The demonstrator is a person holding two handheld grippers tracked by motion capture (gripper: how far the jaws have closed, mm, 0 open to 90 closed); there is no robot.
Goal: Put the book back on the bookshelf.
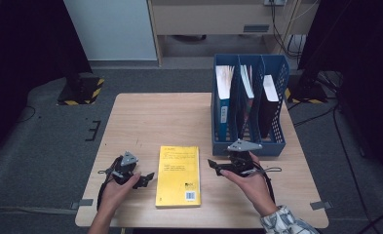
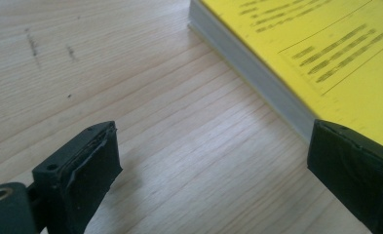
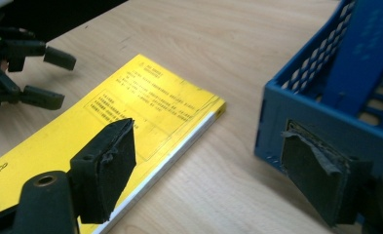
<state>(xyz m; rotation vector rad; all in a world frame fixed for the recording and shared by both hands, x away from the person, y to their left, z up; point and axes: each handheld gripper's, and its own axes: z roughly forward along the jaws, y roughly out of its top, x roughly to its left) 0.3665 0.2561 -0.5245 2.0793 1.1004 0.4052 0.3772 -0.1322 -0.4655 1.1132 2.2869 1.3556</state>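
A yellow book (image 1: 178, 175) lies flat on the wooden table (image 1: 150, 117), near the front edge. My left gripper (image 1: 148, 179) rests just left of the book, jaws open and pointing at its long side. In the left gripper view the book (image 2: 325, 44) shows its white page edge past my open left gripper (image 2: 218, 141), with only bare wood between the jaws. My right gripper (image 1: 213, 166) hovers right of the book, pointing left, jaws open and holding nothing. In the right gripper view my right gripper (image 3: 208, 146) frames the book (image 3: 145, 97) and the table beside it.
A blue three-slot file rack (image 1: 247, 147) stands at the table's back right, holding upright books and folders; its perforated corner (image 3: 320, 92) is close to my right jaw. The left gripper (image 3: 33, 78) is visible beyond the book. Cables and dark stands surround the table.
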